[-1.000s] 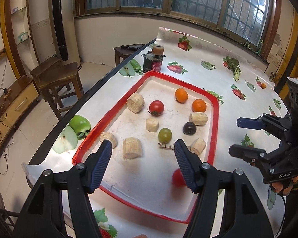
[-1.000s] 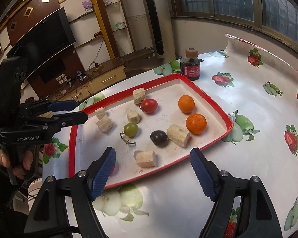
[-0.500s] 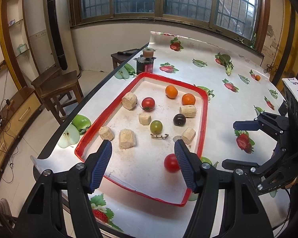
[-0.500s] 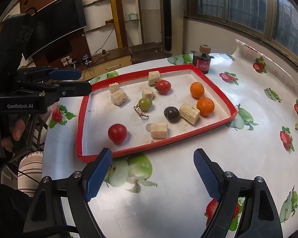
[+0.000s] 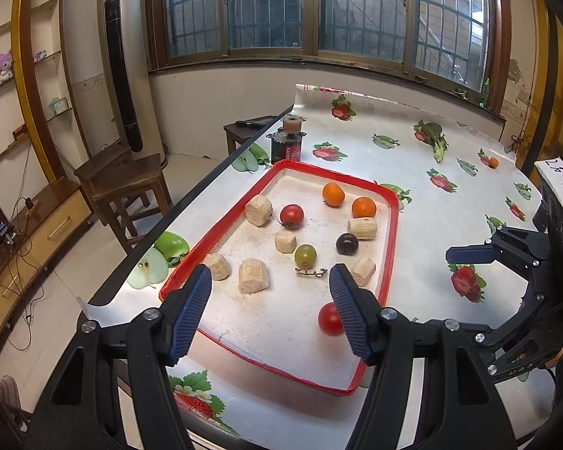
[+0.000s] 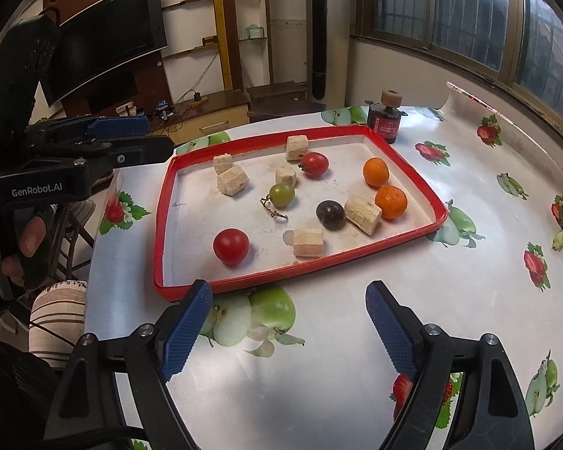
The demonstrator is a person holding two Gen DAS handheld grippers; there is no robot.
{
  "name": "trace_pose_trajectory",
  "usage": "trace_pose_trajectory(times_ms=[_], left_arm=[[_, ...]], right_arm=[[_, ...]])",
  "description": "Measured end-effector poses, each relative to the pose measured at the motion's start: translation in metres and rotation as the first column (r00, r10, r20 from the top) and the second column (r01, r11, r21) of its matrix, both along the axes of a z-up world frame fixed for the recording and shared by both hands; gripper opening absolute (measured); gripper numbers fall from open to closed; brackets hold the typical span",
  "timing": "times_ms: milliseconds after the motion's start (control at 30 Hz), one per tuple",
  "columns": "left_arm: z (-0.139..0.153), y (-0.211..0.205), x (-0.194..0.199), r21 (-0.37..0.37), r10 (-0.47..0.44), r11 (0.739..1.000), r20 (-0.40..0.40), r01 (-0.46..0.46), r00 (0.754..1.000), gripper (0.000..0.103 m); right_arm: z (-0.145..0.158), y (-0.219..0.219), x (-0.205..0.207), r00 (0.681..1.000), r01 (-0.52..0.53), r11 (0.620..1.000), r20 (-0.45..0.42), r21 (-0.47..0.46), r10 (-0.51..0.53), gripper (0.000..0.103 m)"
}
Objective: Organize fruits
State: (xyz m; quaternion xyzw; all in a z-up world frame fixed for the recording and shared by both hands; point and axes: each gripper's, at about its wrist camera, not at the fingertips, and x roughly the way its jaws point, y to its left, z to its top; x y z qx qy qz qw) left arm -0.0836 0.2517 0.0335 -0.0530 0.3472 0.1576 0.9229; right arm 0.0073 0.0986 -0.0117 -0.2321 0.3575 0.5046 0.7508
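A red-rimmed tray (image 5: 391, 262) (image 6: 300, 272) on the fruit-print table holds two oranges (image 5: 333, 194) (image 6: 375, 171), a stemmed tomato (image 5: 292, 215), a green fruit (image 5: 305, 255) (image 6: 281, 194), a dark plum (image 5: 347, 243) (image 6: 330, 214) and several tan cork-like blocks (image 5: 253, 275). A second red tomato (image 6: 231, 245) lies alone near the tray's close end, half hidden by a finger in the left wrist view. My left gripper (image 5: 268, 300) (image 6: 157, 137) hovers open over that end, holding nothing. My right gripper (image 6: 287, 300) (image 5: 443, 288) stands open and wide beside the tray's long side, above the bare cloth.
A dark can (image 5: 287, 144) (image 6: 386, 120) topped with a cork stands at the tray's far corner. The table's black edge runs close along the tray's left side, with wooden stools (image 5: 131, 183) beyond it. A person's hand (image 6: 30, 240) grips the left tool.
Both grippers have drawn back from the tray, which now looks smaller. The red tomato, a blur by the left finger before, now rests in the tray. The right jaws widened.
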Motion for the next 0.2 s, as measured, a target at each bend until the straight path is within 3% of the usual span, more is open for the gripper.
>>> trace_pose_trajectory(times_ms=[200], left_arm=[[-0.0003,-0.0035,0.0004,0.002,-0.001,1.000,-0.010,0.001,1.000,0.065]], right_arm=[[0.0005,0.0013,-0.0031,1.000,-0.006,1.000,0.005,-0.004,0.006,0.085]])
